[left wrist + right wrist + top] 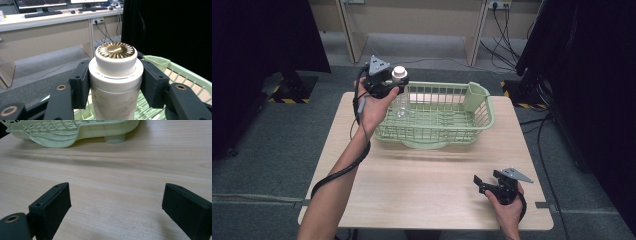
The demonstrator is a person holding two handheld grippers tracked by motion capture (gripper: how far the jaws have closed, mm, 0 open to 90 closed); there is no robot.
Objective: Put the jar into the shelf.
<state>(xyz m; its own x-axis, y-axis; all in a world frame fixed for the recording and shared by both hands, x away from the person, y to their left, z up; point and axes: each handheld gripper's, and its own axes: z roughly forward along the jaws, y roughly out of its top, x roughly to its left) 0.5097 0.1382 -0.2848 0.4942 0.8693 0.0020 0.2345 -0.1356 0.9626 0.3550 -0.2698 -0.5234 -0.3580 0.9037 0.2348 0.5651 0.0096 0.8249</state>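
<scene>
the left gripper (393, 84) is pinching a white jar (116, 82) just under its lid, one jaw on each side, and holding it upright in the air at the left end of the pale green basket (438, 131). the jar's gold-topped cap (116, 50) is standing above the jaws, and its clear lower body is hanging down by the basket's left wall. the basket is sitting at the far middle of the counter (422, 185), with a small green cup compartment (475, 96) at its right end.

the likely trouble, as i judge it: the jaws are gripping a smooth round surface near the top, so the jar could be slipping or swinging if the hand tilts. the basket's left rim is also lying close to the jar's lower body, so a careless lowering could be knocking the jar against it or nudging the light basket along the counter.

further right, the right gripper (482, 183) is resting low at the near right of the counter, jaws spread wide and holding nothing, well apart from the basket.
</scene>
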